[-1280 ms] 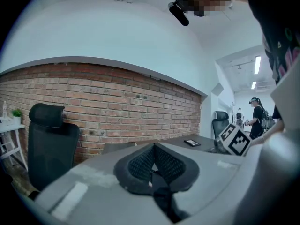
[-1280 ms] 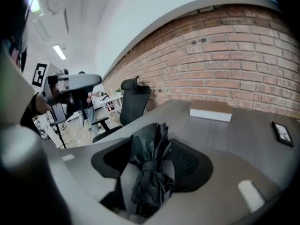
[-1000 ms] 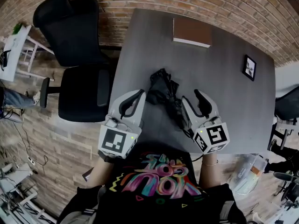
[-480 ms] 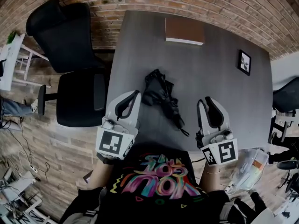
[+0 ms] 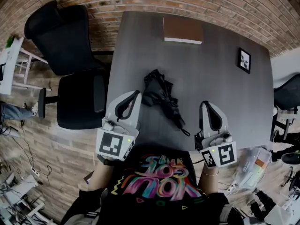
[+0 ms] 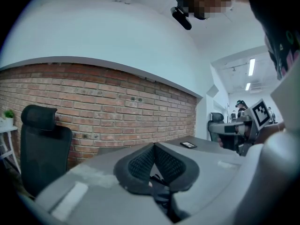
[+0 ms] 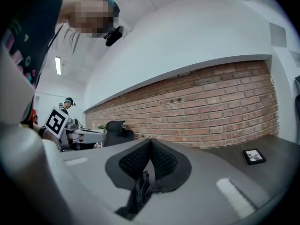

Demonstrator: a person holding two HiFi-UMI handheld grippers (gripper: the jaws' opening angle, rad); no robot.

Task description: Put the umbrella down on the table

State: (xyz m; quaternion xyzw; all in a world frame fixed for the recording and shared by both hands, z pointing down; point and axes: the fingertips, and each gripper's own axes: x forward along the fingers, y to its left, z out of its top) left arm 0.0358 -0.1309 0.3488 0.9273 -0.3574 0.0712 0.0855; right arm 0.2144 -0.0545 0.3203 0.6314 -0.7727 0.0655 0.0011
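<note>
Only the head view shows the umbrella, on the table at 12 o'clock between the 2 grippers. Their own views show the left gripper pressed together and the right gripper just closed, both empty.

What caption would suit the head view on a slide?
Folded umbrella lies on the table; left tongs shut, right tongs just closed, both empty.

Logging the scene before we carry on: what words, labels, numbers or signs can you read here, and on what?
Black T-shirt: multicoloured stylised lettering, upside down here, not readable.
Small black-framed picture on the grey table: too small to read.
Flat brown book: no print shows.
White marker cubes: black square patterns, no words.
</note>
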